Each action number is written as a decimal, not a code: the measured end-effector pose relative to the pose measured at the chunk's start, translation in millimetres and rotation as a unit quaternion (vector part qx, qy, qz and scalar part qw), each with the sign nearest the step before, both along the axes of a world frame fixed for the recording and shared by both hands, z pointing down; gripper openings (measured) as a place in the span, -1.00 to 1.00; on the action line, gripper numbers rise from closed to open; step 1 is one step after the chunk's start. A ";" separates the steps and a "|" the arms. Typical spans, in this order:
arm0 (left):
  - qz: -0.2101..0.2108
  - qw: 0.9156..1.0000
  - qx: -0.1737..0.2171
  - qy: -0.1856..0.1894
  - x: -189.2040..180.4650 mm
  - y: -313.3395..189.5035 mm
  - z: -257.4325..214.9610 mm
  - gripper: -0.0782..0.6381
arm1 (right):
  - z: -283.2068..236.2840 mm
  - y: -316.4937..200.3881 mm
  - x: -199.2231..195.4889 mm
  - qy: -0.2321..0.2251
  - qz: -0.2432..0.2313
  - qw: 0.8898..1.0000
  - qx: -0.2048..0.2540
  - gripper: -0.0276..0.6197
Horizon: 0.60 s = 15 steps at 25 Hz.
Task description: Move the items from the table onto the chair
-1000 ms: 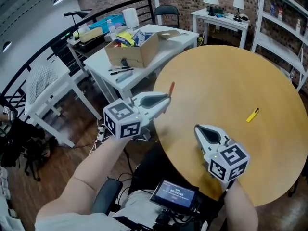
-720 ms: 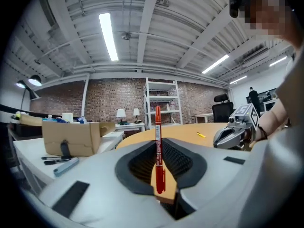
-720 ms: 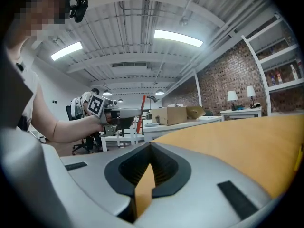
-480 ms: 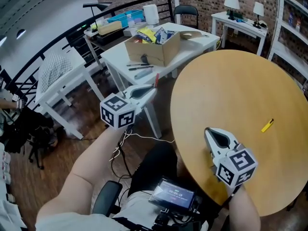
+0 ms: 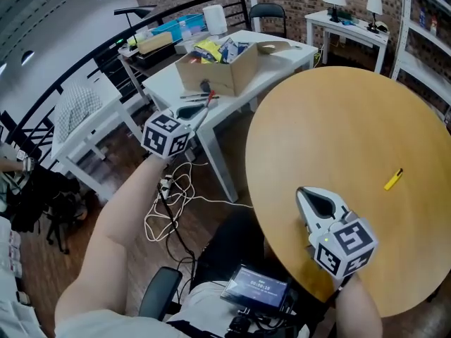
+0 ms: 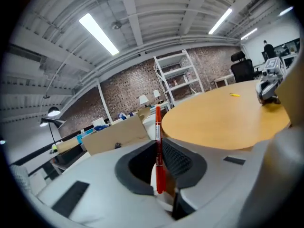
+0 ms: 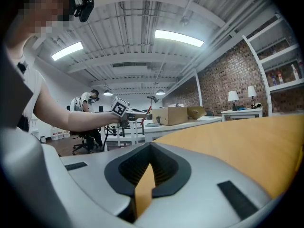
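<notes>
A red pen is held tight between the closed jaws of the left gripper. The pen is stood upright in that gripper's view, with its top end well past the jaw tips.

In the head view the left gripper is seen at 10 o'clock, off the edge of the round table and over the floor. A white table with a cardboard box is found at 12 o'clock from it. A white chair with a checked cloth is seen at 9 o'clock from it.

The right gripper is held over the round table at 5 o'clock. Its jaws are closed at the tips and nothing is held in them. A small yellow thing is left on the round table, at 3 o'clock from the right gripper and well apart from it.
</notes>
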<state>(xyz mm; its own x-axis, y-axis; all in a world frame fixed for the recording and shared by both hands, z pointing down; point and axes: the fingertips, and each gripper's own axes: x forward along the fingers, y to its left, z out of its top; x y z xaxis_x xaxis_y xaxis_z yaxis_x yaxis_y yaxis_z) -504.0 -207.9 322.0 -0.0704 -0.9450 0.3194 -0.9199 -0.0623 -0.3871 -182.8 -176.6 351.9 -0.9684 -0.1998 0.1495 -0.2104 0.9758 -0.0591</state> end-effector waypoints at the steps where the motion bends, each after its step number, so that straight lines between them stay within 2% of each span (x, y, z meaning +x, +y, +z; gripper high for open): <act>1: -0.006 1.000 -0.020 -0.020 -11.4 -4.9 3.2 -0.64 | -0.2 0.2 0.3 0.000 0.000 1.000 0.000 -0.90; 3: -0.015 0.995 -0.066 -0.078 -33.4 -15.8 11.6 -0.64 | -0.5 0.2 0.9 0.000 0.000 1.000 0.001 -0.90; 6: -0.017 0.977 -0.142 -0.159 -54.2 -32.4 24.2 -0.64 | -0.2 -0.3 0.8 -0.001 0.000 1.000 0.003 -0.90; 11: -0.033 0.946 -0.236 -0.218 -101.7 -57.1 37.7 -0.64 | -0.2 -0.4 -0.6 -0.002 -0.001 1.000 0.004 -0.90; 15: -0.027 0.917 -0.301 -0.262 -122.6 -66.7 51.0 -0.64 | -2.1 -0.3 0.5 -0.004 -0.003 1.000 0.006 -0.90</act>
<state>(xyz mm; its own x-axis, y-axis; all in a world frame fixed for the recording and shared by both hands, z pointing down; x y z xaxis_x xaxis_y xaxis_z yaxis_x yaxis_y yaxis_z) -626.5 -274.6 373.0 -0.4041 -0.5992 0.6912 -0.6261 -0.3697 -0.6865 -182.3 -176.9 349.9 -0.9705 -0.1965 0.1399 -0.2051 0.9775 -0.0498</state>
